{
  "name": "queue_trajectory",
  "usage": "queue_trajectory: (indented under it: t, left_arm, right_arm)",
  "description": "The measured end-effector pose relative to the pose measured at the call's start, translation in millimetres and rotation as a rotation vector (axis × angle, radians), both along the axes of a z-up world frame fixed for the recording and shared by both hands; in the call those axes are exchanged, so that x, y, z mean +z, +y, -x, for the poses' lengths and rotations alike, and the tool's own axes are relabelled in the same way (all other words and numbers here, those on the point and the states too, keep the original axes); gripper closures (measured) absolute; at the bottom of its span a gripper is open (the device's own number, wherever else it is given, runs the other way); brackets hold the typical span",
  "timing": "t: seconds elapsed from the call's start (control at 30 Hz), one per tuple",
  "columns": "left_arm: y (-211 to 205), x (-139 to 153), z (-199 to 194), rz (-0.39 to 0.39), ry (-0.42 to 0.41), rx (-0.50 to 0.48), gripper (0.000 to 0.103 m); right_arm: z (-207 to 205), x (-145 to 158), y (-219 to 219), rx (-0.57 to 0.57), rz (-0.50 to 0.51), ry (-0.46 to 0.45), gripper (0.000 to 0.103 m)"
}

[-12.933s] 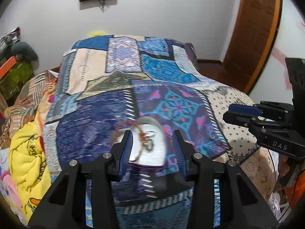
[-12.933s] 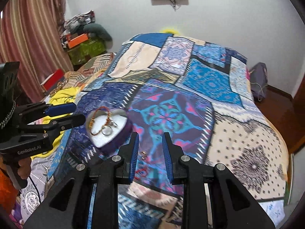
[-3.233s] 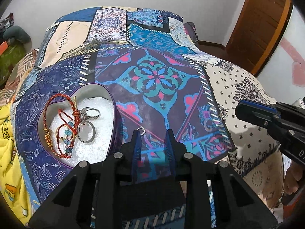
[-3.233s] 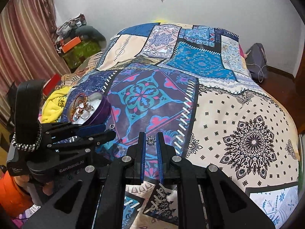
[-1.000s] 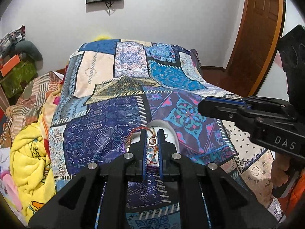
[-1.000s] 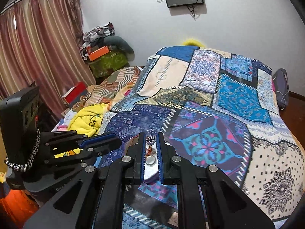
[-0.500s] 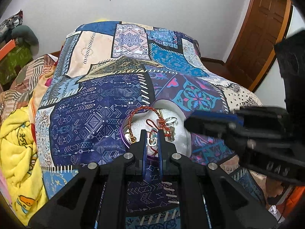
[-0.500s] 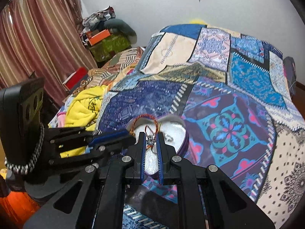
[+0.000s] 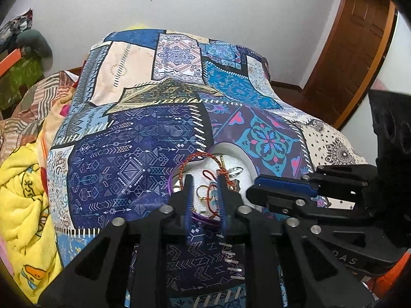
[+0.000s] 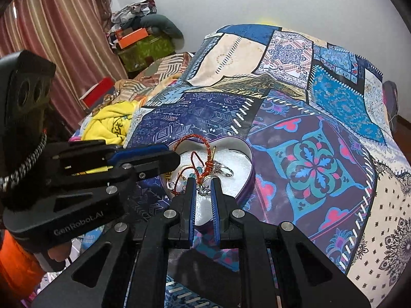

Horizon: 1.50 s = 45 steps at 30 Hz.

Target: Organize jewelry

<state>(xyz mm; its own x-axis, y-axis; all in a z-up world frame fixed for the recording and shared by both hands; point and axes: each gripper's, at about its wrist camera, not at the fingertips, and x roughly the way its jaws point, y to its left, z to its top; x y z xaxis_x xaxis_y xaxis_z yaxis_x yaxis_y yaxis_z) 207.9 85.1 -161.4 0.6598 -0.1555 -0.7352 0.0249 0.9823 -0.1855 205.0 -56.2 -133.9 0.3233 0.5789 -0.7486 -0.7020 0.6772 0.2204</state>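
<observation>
Both tongs hung over the heart-shaped box on the bed: the left tongs, just parting, had dropped a ring inside, while the right tongs clenched a small star charm, seemingly next to release

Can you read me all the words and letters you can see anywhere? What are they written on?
"GenRobot.AI": on the side of the black left gripper, seen from the right wrist camera.
"DAS": on the side of the black right gripper, seen from the left wrist camera; there may be more letters that I cannot make out.
Yellow cloth with black markings: too blurred to read.
</observation>
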Motion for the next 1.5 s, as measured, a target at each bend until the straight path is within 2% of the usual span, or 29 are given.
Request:
queue_trajectory:
  t: [0.07, 0.13, 0.2, 0.43, 0.63, 0.8, 0.97, 1.13, 1.27, 1.33, 1.43, 1.5]
  left_arm:
    - [3.8, 1.2, 0.7, 0.015, 0.0, 0.01, 0.074]
    - [6.1, 3.7, 2.2, 0.022, -0.003, 0.017, 0.072]
    - [7.2, 7.1, 3.9, 0.024, -0.006, 0.021, 0.072]
    - [4.7, 33.3, 19.3, 0.014, -0.051, 0.027, 0.071]
    - [-3.3, 70.9, 44.3, 0.001, -0.125, 0.029, 0.071]
    - [-13.9, 117.3, 81.1, -0.015, -0.242, 0.035, 0.071]
    - [-31.7, 167.4, 132.8, -0.069, -0.413, 0.052, 0.071]
    - [-52.7, 204.0, 191.6, -0.146, -0.596, 0.098, 0.059]
    - [-65.6, 217.7, 229.5, -0.193, -0.704, 0.147, 0.036]
    - [-68.6, 221.2, 242.9, -0.209, -0.742, 0.176, 0.03]
    - [-71.2, 223.4, 255.6, -0.219, -0.771, 0.214, 0.015]
    - [-71.5, 224.3, 262.2, -0.224, -0.787, 0.231, 0.007]
  right_arm:
    - [1.2, 1.6, -0.7, 0.0, 0.009, -0.013, 0.085]
    - [2.9, 5.1, -2.5, -0.006, 0.007, -0.032, 0.072]
    - [3.5, 9.9, -5.1, -0.016, 0.001, -0.047, 0.067]
    - [5.4, 30.3, -16.2, -0.055, -0.038, -0.062, 0.067]
    - [21.0, 65.4, -30.1, -0.089, -0.086, -0.122, 0.067]
    - [44.5, 112.3, -49.9, -0.14, -0.156, -0.226, 0.067]
    - [80.3, 159.9, -68.0, -0.178, -0.243, -0.35, 0.067]
    - [129.4, 200.4, -85.1, -0.209, -0.335, -0.492, 0.067]
    - [163.9, 217.0, -91.2, -0.233, -0.371, -0.58, 0.064]
    - [173.0, 219.1, -92.5, -0.254, -0.378, -0.607, 0.044]
    - [182.2, 219.8, -93.7, -0.301, -0.379, -0.655, 0.024]
    - [187.0, 219.8, -92.9, -0.329, -0.371, -0.679, 0.015]
